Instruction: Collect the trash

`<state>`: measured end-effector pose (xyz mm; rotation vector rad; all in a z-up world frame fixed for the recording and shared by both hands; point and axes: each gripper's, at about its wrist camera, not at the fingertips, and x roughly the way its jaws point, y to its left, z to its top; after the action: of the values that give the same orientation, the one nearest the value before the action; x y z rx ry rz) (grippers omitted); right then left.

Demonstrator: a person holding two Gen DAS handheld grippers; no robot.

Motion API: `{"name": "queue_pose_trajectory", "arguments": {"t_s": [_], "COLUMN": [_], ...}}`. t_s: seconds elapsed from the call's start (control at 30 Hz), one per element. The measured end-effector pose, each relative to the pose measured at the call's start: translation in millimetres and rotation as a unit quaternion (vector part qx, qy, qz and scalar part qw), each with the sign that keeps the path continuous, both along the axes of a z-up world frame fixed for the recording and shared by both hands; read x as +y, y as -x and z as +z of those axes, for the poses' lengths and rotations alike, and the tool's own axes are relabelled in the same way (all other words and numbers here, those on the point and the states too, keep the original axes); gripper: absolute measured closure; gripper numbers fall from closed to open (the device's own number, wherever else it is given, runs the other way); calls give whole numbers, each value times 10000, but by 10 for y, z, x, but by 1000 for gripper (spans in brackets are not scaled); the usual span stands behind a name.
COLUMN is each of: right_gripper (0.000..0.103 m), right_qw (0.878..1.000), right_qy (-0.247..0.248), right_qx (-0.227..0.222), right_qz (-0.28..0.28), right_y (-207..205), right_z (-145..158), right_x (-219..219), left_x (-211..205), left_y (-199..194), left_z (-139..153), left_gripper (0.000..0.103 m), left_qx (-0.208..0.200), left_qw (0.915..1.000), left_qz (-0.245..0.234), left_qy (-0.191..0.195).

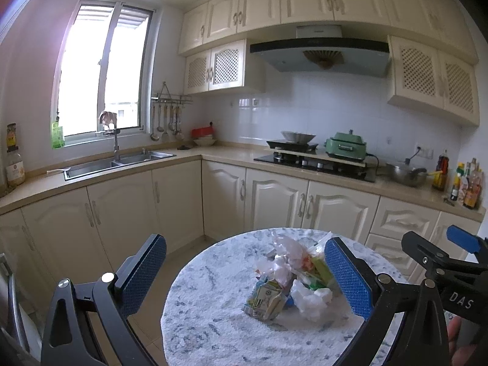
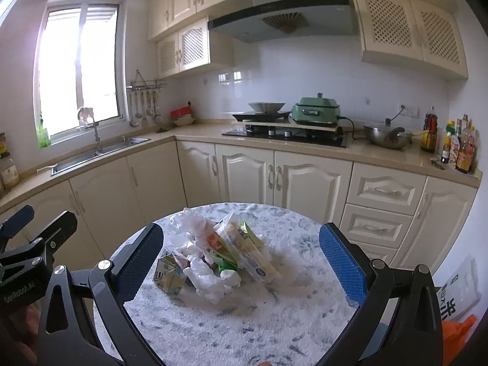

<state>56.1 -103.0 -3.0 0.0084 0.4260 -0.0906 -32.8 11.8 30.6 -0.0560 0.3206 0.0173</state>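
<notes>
Kitchen: you face cream cabinets [image 2: 250, 170] with raised panels and metal handles, running in an L under a beige countertop [image 2: 381, 155]; the wall behind is glossy white tile.
Hood: a dark, flat-edged range hood [image 2: 283, 21] hangs over the black glass hob [image 2: 286, 135].
Sink: a steel double sink [image 1: 119, 161] sits far left under the bright window [image 1: 103, 70], with ladles hanging from a rail to its right.
Cookware: a mint-green lidded electric pot [image 2: 315, 110] stands on a board over the hob, a steel wok [image 2: 267, 107] to its left, a steel bowl [image 2: 389, 137] to its right, and sauce bottles [image 2: 457, 146] at the far right end.
Table: your round table [image 2: 274, 314] is near you, covered in a fuzzy white cloth mottled with grey-blue.
Trash pile: the trash pile [image 2: 213, 259] lies heaped a little left of the table's middle, well apart from both claws.
Plastic: crumpled white plastic bags [image 2: 210, 277] look soft and lumpy; a clear wrapper [image 2: 253, 259] with yellowish contents slants across the right side.
Carton: a crushed yellow-and-white drink carton [image 2: 167, 274] lies at the pile's near left, beside green wrapper scraps.
Left gripper: your left gripper [image 1: 253, 277] is spread wide and holds nothing; its fingers [image 1: 347, 277] are black metal with blue dimpled pads.
Right gripper: your right gripper [image 2: 241, 262] is likewise wide apart and empty, framing the pile from above the near table edge.
</notes>
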Motion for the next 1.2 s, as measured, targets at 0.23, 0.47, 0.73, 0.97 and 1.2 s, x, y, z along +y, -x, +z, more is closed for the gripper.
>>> {"name": "queue_pose_trajectory", "arguments": {"t_s": [0.23,0.47,0.73,0.97,1.2], "right_gripper": [0,0,0,0,0], "right_qw": [10000,9999,9992,9970,9911], "right_qy": [39,57,128,155,149], "right_qx": [39,143,369,749,1320], "right_qz": [27,34,-22,-72,-68], "right_y": [-66,-149,-395,-654,-902], "right_z": [-12,-68,-239,-547,-942], "right_x": [-2,-22,-49,-112,-160], "left_x": [-6,7,66,127,172], "left_y": [-25,-177,-488,-805,-1162], "left_z": [-13,-81,-262,-494,-791], "left_gripper": [1,1,1,1,1], "left_qx": [20,139,442,765,1204], "left_qw": [10000,9999,9990,9970,9927], "left_qz": [1,-46,-94,-58,-27], "left_qy": [-14,9,39,64,44]}}
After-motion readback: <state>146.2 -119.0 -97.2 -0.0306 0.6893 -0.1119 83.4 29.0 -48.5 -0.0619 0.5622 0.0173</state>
